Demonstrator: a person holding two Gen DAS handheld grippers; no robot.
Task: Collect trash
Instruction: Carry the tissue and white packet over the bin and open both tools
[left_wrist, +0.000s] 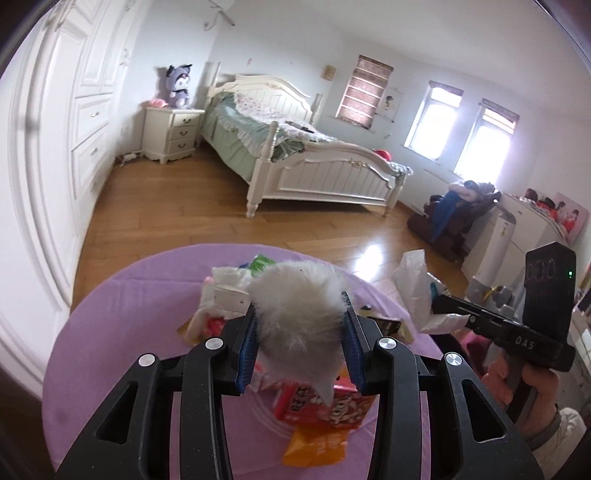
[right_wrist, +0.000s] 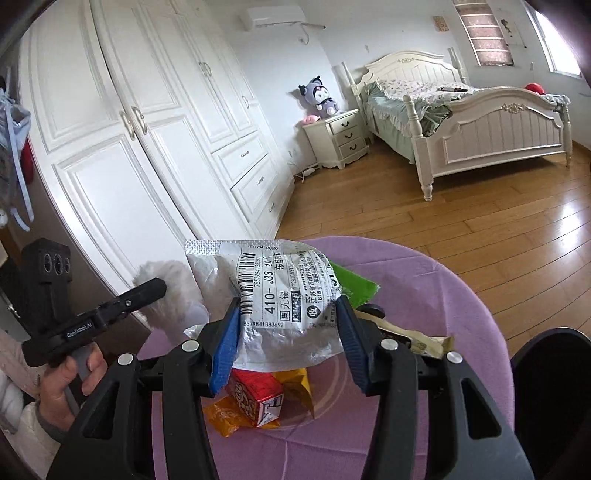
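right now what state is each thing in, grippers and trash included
left gripper: shut on the white fluffy ball, lifted off the table
right gripper: shut on the crumpled plastic mailer bag, lifted off the table
red carton: lying tilted on the purple tablecloth
orange wrapper: crumpled, lying flat under the carton
wardrobe doors: closed
bed: unmade

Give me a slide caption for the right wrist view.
Right hand-held gripper clamps a crumpled shipping bag above trash on the purple table.
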